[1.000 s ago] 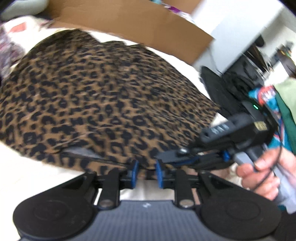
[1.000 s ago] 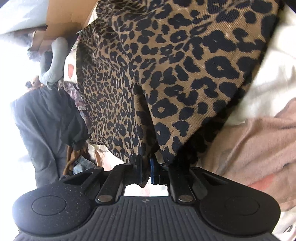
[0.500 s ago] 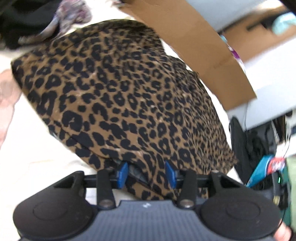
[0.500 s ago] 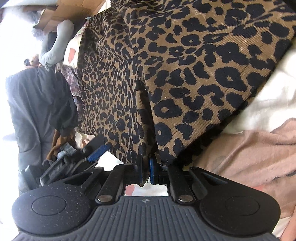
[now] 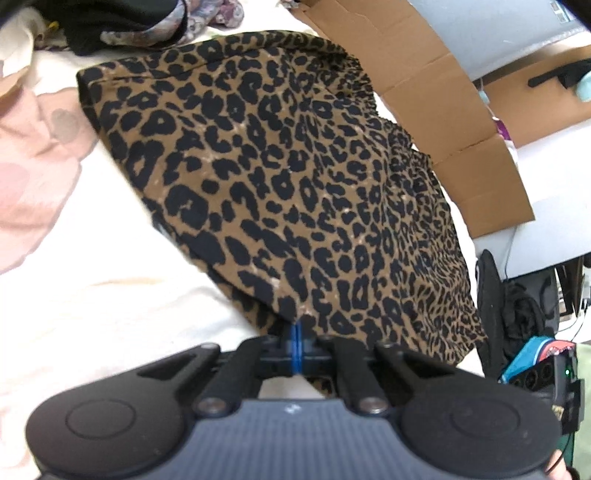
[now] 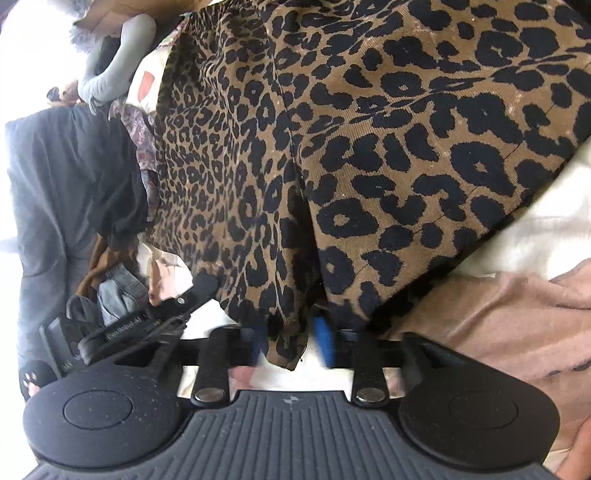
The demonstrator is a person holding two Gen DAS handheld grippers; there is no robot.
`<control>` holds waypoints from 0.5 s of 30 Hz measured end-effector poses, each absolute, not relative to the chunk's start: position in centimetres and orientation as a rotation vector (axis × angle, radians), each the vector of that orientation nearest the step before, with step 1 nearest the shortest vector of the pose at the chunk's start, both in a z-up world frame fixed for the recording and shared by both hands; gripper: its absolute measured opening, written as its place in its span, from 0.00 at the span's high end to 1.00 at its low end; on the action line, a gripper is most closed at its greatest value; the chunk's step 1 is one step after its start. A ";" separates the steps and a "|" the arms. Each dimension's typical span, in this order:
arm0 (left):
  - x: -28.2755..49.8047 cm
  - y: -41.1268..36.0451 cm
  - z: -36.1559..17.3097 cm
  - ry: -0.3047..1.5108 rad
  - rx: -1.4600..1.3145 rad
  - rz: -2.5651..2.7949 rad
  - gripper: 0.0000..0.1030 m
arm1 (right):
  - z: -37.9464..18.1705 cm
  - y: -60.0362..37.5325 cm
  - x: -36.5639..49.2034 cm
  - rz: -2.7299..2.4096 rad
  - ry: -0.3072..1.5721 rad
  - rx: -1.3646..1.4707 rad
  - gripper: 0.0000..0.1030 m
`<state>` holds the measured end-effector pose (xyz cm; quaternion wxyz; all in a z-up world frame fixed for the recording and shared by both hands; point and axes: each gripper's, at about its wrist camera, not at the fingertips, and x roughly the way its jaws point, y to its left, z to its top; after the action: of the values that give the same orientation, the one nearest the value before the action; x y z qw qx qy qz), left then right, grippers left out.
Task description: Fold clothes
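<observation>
Looking along the left gripper [image 5: 296,347], its blue-tipped fingers are pressed together on the near hem of the leopard-print garment [image 5: 295,192], which spreads away over the cream bedding [image 5: 103,302], with a pink blanket [image 5: 33,166] to the left, a heap of dark and floral clothes [image 5: 129,22] at the far left and flattened cardboard [image 5: 454,122] along the far right edge. In the right wrist view the right gripper [image 6: 291,345] has its fingers apart, a corner of the same garment [image 6: 369,155] hanging loose between them and hiding the left fingertip. The other gripper's black frame [image 6: 147,317] reaches in from the near left, in front of dark clothing [image 6: 74,177], while pink fabric [image 6: 498,325] lies near right.
</observation>
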<state>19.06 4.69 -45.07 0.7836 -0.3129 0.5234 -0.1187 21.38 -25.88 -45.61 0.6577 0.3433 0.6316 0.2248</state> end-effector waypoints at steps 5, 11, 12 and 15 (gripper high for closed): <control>19.6 3.9 -44.9 1.132 -0.599 -0.264 0.99 | -46.7 -26.5 21.5 0.486 1.446 0.839 0.94; 20.2 5.7 -43.9 1.145 -0.538 -0.171 0.94 | -47.2 -26.2 21.6 0.487 1.467 0.815 0.98; 20.5 6.3 -43.6 1.139 -0.527 -0.147 0.91 | -47.2 -26.2 21.6 0.487 1.469 0.807 0.98; 21.4 8.0 -42.6 1.107 -0.492 -0.067 0.80 | -47.1 -26.0 21.7 0.487 1.476 0.780 0.98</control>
<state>21.39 7.97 -42.63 0.8216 -0.2310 0.5202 -0.0315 21.68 -25.95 -47.15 0.6453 0.3429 0.6483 0.2138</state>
